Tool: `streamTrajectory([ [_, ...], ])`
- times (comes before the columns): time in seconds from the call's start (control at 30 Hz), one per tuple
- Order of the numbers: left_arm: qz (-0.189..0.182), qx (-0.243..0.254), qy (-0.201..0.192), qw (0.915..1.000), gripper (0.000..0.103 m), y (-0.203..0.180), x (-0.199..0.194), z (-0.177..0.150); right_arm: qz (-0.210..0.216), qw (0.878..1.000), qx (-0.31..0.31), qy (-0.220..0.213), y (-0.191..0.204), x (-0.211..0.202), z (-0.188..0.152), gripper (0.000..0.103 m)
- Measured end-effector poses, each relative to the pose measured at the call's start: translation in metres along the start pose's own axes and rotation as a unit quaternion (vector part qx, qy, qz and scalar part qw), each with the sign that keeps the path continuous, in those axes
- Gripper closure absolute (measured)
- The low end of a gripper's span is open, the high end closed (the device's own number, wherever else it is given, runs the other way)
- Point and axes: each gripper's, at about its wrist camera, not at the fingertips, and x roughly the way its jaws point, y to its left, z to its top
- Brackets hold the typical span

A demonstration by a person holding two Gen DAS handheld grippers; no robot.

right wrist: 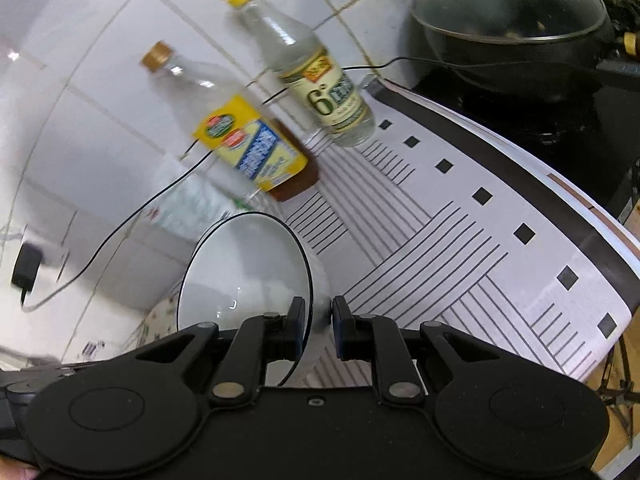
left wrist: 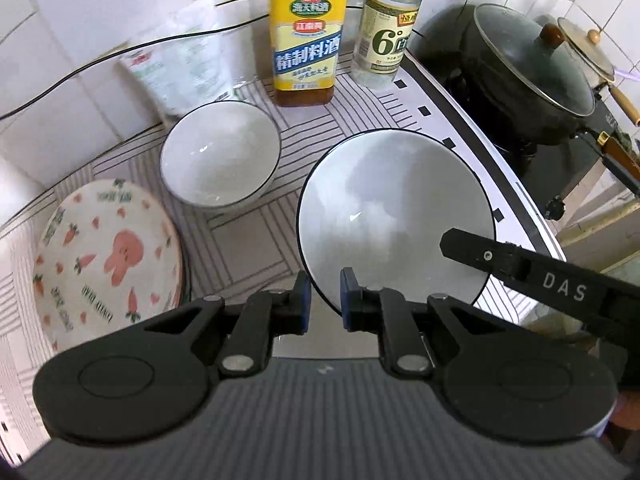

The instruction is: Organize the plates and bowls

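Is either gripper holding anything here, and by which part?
Both grip one white bowl by its black-edged rim: the left gripper at the near edge, the right gripper at another point.

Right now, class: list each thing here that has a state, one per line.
Held bowl: lifted, gripped at its rim by both grippers.
Second bowl: upright, empty.
Cooking wine bottle: upright, nearly empty.
Wok: lidded.
Left gripper: shut.
Right gripper: shut.

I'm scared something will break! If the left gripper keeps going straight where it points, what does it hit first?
Probably the striped mat, between the empty bowl and the held bowl pinched in its fingers. The held bowl would touch down first, though depth is hard to judge.
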Motion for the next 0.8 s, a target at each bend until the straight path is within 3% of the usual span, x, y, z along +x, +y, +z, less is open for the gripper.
streamTrajectory([
  [0.37, 0.011, -0.038, -0.004, 0.9992, 0.09, 0.022, -0.03, -0.046, 0.029, 0.997, -0.067, 0.021, 0.02, -0.014, -0.029, 0.085],
  [0.8, 0.013, -0.072, 0.032, 0.9968, 0.09, 0.043, -0.013, -0.074, 0.019, 0.992, -0.116, 0.046, 0.032, 0.003, -0.058, 0.084],
])
